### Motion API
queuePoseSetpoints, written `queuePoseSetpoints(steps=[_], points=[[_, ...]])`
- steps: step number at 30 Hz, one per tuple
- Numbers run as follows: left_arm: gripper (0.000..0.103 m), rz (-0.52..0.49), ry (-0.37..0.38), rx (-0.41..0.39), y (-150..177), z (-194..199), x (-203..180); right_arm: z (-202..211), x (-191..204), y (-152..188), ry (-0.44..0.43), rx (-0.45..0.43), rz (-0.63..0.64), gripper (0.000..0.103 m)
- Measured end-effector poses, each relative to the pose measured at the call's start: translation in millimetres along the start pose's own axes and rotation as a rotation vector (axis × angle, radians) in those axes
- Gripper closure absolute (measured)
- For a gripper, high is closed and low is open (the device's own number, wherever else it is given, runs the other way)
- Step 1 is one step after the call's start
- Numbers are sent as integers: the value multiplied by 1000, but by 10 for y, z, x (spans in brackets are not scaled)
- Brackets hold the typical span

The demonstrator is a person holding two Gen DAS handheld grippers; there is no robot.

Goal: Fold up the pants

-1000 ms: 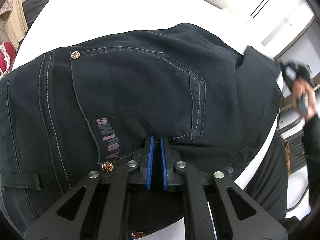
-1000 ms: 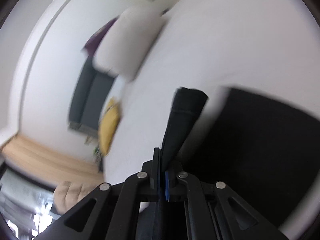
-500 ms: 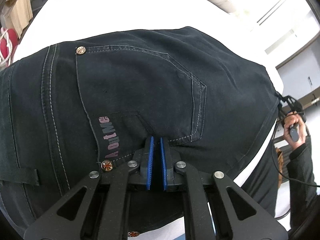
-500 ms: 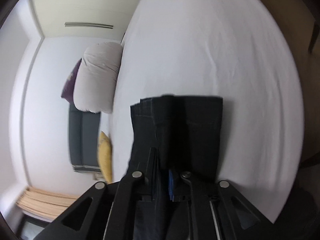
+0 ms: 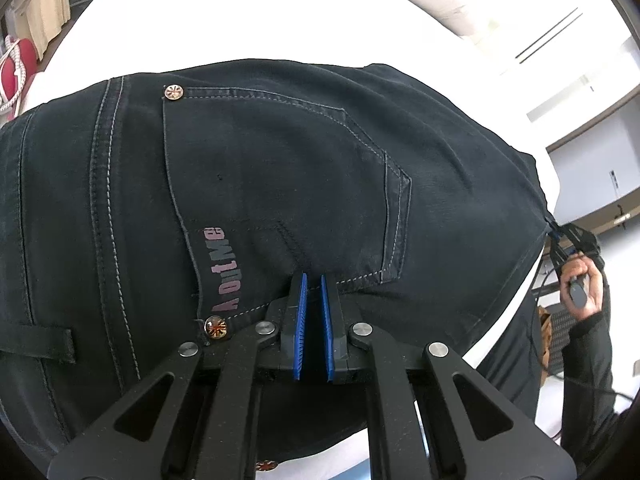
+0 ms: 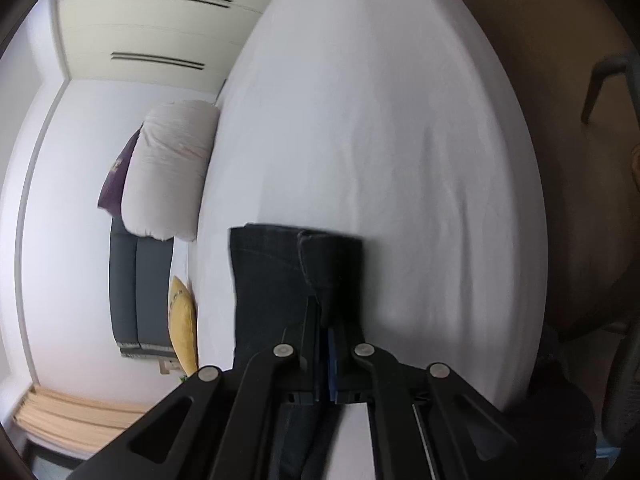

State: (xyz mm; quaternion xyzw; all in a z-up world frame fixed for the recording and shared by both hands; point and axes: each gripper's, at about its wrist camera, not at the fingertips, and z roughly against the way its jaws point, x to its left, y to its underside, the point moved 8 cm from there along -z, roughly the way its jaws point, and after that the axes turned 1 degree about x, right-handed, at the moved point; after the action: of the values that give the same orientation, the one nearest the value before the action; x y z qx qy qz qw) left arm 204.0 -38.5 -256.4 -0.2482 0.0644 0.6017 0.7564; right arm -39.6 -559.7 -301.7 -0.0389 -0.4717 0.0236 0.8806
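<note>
Dark denim pants [image 5: 280, 184] lie on the white bed [image 5: 224, 20], back pocket and waistband up. My left gripper [image 5: 313, 280] sits at the pocket's near edge, its blue pads almost closed with a narrow gap, nothing visibly pinched. My right gripper [image 6: 325, 320] is shut on the pants leg ends [image 6: 280, 272], which drape ahead of it above the sheet [image 6: 380, 140]. It also shows in the left wrist view [image 5: 560, 236] at the fabric's right edge.
A pillow [image 6: 172, 176] lies at the bed's head, with a dark sofa [image 6: 136, 288] and a yellow cushion [image 6: 182, 324] beside the bed. A chair [image 6: 612, 80] stands past the bed's other side. A red bag [image 5: 16, 72] sits far left.
My right gripper has carried the leg ends down and outward and the fabric has spread flatter over the bed. My left gripper has stayed at the pocket.
</note>
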Motion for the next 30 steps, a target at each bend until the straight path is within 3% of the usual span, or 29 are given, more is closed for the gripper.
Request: queuePoseSetpoints(steps=[3, 7, 9, 10, 11, 13, 16, 21, 24, 30], points=[[96, -17, 0, 2, 36, 49, 3, -71, -28, -89, 18, -10, 19, 100], [96, -8, 5, -13, 95, 174, 86, -131, 7, -136, 4, 51, 77, 99], [96, -5, 5, -24, 132, 232, 120, 40, 87, -94, 41, 28, 126, 77], [96, 0, 9, -29, 154, 253, 134, 172, 131, -14, 94, 3, 163, 54], [96, 8, 17, -34, 176, 270, 140, 279, 167, 132, 111, 2, 199, 51], [96, 29, 38, -41, 203, 291, 176, 366, 338, 513, 42, 81, 247, 51], [96, 27, 45, -43, 223, 305, 206, 333, 597, 1494, -121, 348, 254, 50], [96, 33, 61, -51, 250, 328, 270, 148, 747, 2684, -179, 631, 279, 50], [96, 29, 60, -52, 249, 353, 278, 37, 648, 2921, -125, 680, 258, 50], [96, 33, 61, -57, 247, 350, 281, -30, 597, 2904, -116, 684, 226, 50]])
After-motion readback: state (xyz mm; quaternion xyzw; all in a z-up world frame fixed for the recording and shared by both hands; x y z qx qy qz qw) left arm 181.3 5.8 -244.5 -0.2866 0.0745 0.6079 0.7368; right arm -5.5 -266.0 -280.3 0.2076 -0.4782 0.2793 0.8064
